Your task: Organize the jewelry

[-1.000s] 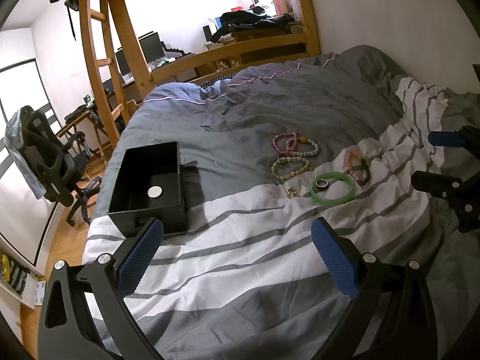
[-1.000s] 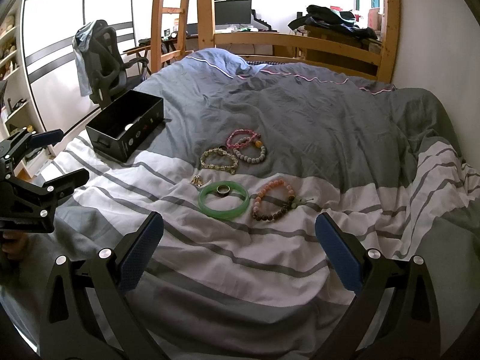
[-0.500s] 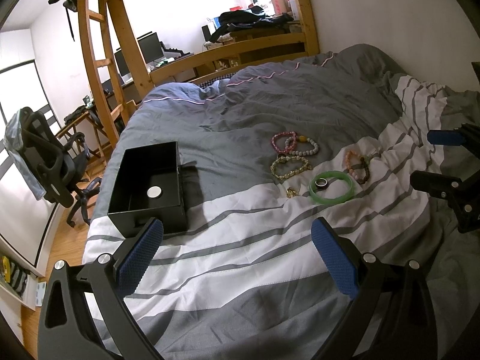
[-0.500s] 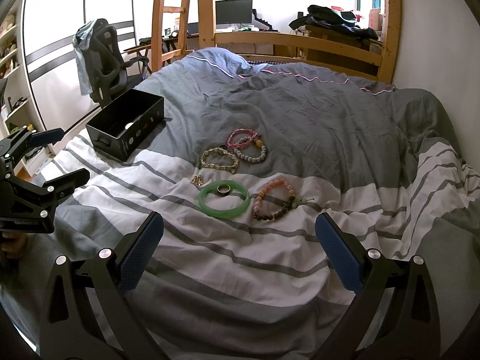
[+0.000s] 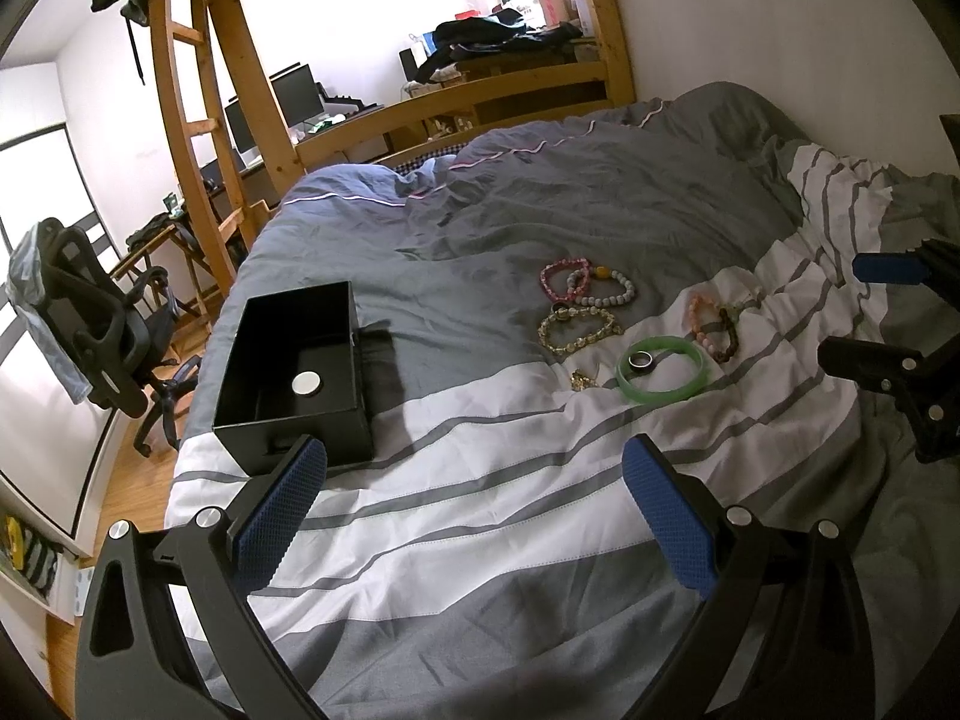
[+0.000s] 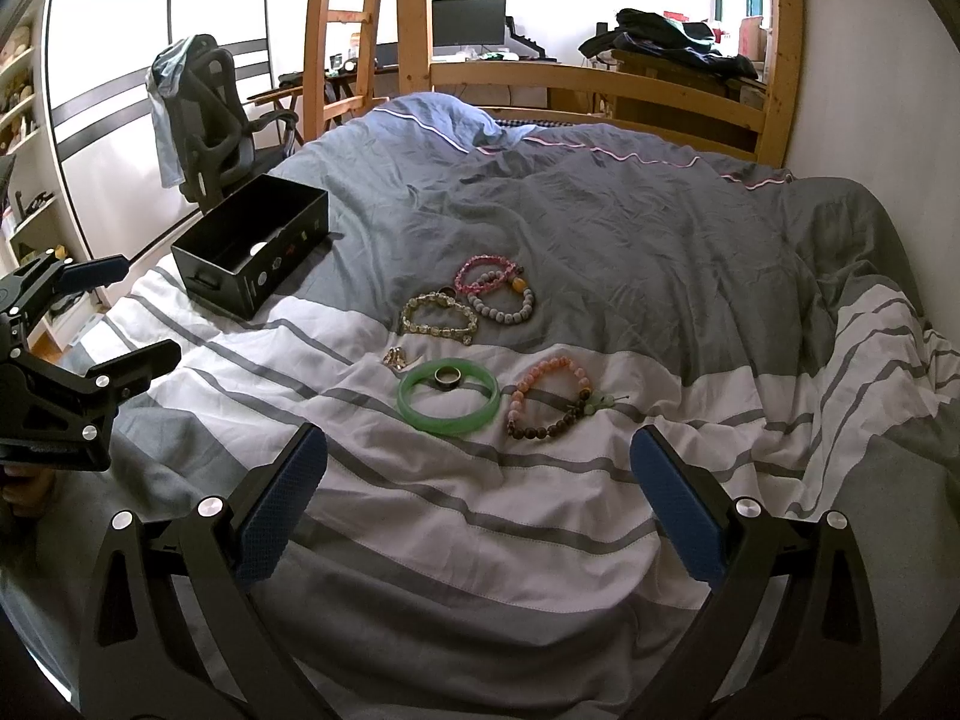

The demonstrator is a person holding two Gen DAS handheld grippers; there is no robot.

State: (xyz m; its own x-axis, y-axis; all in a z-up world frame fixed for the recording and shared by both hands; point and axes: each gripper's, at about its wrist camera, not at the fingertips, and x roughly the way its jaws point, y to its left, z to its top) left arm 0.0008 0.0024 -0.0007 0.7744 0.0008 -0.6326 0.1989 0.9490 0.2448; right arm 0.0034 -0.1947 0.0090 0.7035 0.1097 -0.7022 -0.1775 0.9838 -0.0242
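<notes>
Several pieces of jewelry lie on the bed's grey and white striped duvet: a green bangle with a dark ring inside it, a pink-and-brown bead bracelet, a yellow crystal bracelet, a pink bracelet, a grey bead bracelet and a small gold piece. An open black box stands to the left with a silver disc inside. My left gripper and right gripper are both open and empty, hovering short of the jewelry.
The duvet is rumpled at the right. A wooden bed frame and ladder stand behind. An office chair stands by the bed's left side, near desks with monitors.
Both grippers have barely moved; the view has shifted very slightly. The jewelry and box lie as before.
</notes>
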